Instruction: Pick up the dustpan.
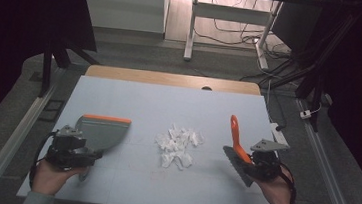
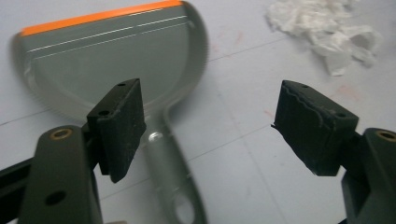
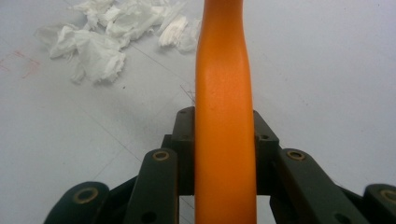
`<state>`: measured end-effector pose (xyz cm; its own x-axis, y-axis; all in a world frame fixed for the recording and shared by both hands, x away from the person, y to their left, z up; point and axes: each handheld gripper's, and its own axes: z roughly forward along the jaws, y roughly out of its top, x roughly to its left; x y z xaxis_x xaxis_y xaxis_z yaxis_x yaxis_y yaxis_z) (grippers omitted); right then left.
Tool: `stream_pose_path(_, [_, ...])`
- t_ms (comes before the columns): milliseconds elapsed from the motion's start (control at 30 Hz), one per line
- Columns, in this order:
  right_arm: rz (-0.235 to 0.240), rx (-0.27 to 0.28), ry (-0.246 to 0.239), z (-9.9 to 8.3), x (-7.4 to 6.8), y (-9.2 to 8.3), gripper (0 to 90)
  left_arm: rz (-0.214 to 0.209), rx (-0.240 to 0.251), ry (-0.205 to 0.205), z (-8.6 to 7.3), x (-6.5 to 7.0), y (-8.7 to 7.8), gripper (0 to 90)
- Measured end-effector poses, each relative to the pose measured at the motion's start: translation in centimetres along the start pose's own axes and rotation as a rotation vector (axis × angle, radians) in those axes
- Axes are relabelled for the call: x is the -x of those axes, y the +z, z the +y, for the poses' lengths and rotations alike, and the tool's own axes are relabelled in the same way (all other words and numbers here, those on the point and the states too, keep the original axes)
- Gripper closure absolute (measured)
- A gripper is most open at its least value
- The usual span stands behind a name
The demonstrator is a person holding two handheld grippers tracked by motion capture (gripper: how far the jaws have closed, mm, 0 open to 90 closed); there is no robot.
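dustpan holds nothing; left tool wide, right tool grips brush handle.

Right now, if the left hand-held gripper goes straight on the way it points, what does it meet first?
Most likely the grey dustpan: its handle lies on the table between the open jaws of the left hand-held gripper, pan just ahead. Height above it is unclear.

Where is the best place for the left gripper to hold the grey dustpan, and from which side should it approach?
Probably the dustpan's narrow handle, from above and the person's side. It lies flat, pointing toward the open left gripper; the pan itself looks too wide.
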<state>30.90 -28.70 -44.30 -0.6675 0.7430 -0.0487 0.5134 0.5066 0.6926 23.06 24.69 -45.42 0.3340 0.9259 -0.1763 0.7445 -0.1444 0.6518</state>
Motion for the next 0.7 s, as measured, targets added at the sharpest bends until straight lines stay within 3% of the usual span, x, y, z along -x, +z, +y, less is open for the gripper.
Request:
stream_pose_path(200, [-0.007,-0.005,0.001,-0.1,0.0,0.1,70.5,0.018,-0.022,-0.04,-0.4,-0.9,-0.4,22.1])
stream_pose_path(367, [-0.002,-0.004,-0.002,0.0,-0.2,0.1,70.5,0.028,-0.034,-0.026,-0.4,-0.5,-0.9,21.0])
stream_pose_path(467, [0.001,-0.01,-0.006,0.0,-0.2,0.3,70.5,0.035,-0.034,-0.039,-0.6,-0.8,-1.0,20.6])
stream_pose_path(567, [0.0,-0.012,-0.009,-0.1,-0.2,0.4,70.5,0.042,-0.073,-0.061,-1.0,-1.2,-0.4,19.8])
stream_pose_path(700, [-0.002,-0.009,-0.008,-0.1,-0.2,0.3,70.5,0.068,-0.135,-0.052,-1.2,-1.3,0.7,18.3])
